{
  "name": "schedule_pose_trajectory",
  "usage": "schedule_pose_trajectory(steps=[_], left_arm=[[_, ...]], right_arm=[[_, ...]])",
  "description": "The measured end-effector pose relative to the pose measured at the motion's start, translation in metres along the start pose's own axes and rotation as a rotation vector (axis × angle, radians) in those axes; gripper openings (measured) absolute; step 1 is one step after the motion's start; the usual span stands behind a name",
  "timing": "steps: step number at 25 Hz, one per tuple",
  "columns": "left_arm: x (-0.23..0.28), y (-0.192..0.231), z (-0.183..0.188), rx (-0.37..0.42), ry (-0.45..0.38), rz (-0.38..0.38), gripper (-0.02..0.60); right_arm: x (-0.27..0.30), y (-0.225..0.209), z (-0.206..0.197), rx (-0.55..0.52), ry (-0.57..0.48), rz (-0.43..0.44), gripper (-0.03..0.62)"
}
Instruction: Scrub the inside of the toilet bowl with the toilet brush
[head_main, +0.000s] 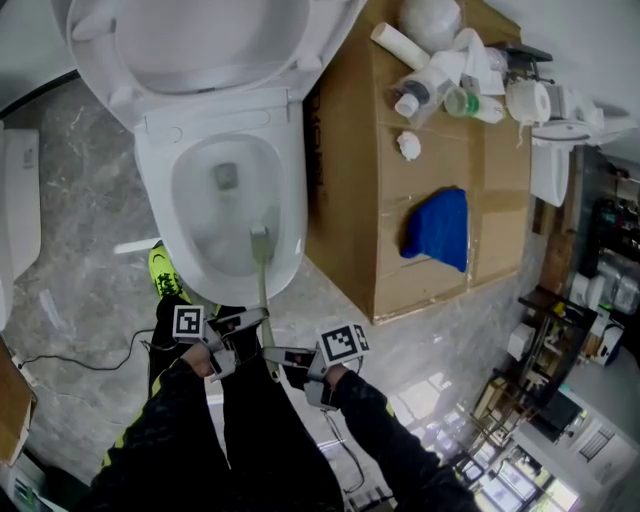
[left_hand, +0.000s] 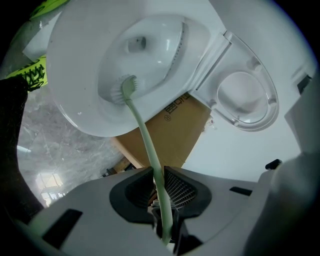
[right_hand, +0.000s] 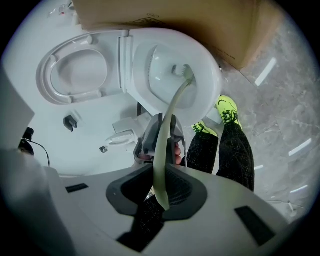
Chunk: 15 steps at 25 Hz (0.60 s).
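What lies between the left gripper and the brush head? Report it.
Only the brush's pale green handle, crossing the toilet rim from left gripper to brush head, seen in the left gripper view.

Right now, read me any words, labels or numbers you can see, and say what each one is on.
No text can be read.
Box: dark print on its side, too blurred to read.
Bottles: labels too small to read.
Shoe: black marks, not legible.
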<state>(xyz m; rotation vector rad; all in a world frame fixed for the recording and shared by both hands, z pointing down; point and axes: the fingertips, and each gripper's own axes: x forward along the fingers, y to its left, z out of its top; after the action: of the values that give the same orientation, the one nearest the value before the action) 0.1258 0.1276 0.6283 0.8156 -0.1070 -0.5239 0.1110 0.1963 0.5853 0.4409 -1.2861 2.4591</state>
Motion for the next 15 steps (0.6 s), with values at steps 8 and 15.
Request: schedule_pose_trajectory(steps=[8,15], left_arm=[[-0.022,0.006,0.001,-0.016,-0.011,0.039,0.063],[-0.046,0.011,0.002,-0.029,-0.027,0.083,0.063]], right_arm=[[0.018,-0.009,-0.006,0.012,0.000,0.039,0.067],[0.042,-0.006,-0.015,0.039,0.011,0.114,0.067]])
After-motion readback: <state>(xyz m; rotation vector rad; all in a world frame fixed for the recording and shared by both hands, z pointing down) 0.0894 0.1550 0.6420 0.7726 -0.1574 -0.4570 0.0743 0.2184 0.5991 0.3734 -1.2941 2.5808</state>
